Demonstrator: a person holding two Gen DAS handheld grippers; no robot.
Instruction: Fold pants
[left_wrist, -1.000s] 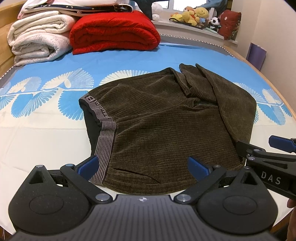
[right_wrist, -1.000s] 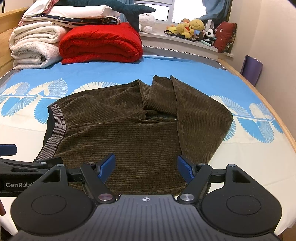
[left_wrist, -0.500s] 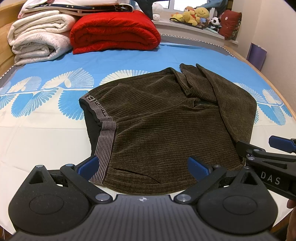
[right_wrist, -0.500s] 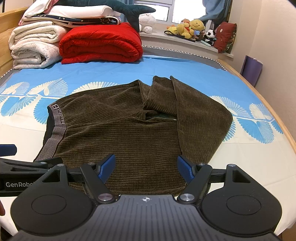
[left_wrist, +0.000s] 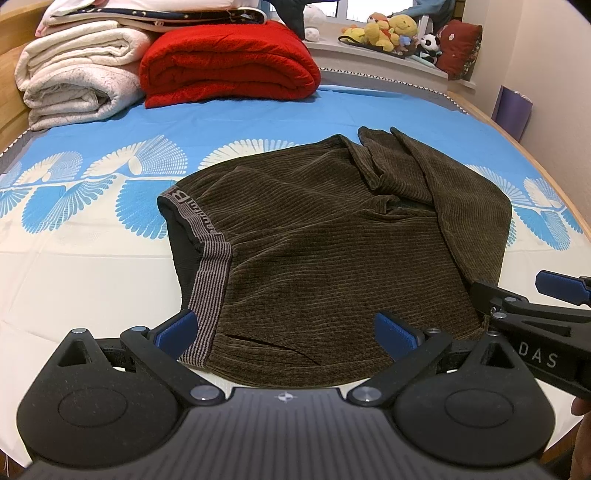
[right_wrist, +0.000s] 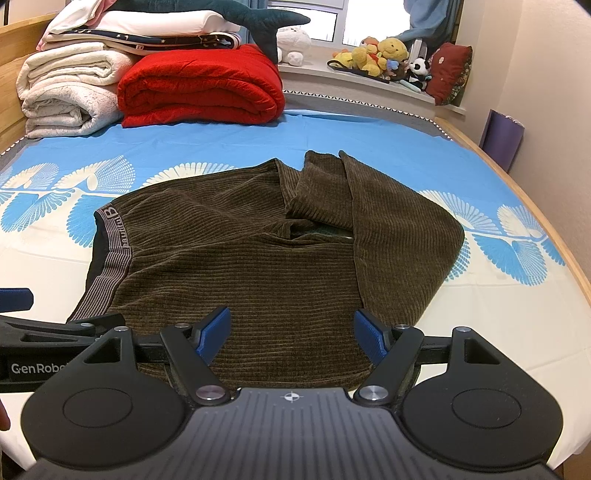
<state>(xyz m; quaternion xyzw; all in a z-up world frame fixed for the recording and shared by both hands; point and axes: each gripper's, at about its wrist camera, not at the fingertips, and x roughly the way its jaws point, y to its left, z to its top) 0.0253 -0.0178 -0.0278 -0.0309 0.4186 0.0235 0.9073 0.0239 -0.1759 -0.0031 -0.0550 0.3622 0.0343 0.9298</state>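
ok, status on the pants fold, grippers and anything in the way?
Left gripper open, right gripper open, both at near edge, nothing held. Pants on bed, legs doubled over, bunched at right. Red blanket far back, not in the way.

Bright, even light, sharp focus, fisheye-curved edges.

Bed (right_wrist: 480, 332) wood-framed; window (right_wrist: 306, 27) behind ledge; cream wall (right_wrist: 554, 92) right.

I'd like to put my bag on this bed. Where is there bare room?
Bare sheet lies left of the pants, beside their waistband, and right of them toward the bed's wooden edge. The head end is crowded with the red blanket and white quilts.
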